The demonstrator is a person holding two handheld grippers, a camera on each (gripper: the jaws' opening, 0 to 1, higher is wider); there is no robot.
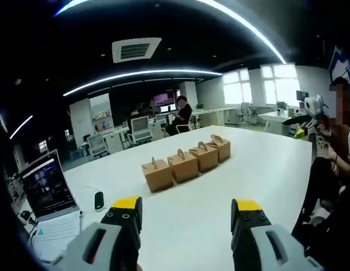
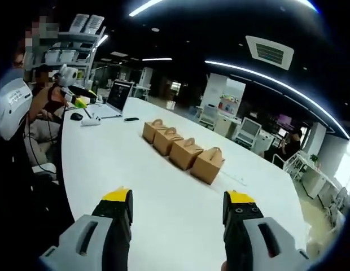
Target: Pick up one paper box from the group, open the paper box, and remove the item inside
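Four boxes (image 1: 186, 160) sit mid-table (image 1: 265, 180), well off its edges; light, crushable card, best pinched at the handle; both grippers (image 1: 186, 210) (image 2: 178, 203) gape wide, empty

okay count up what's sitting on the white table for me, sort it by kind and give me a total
Paper boxes: 4, in a row
Laptops: 1
Computer mice: 1
Phones: 1
Total: 7
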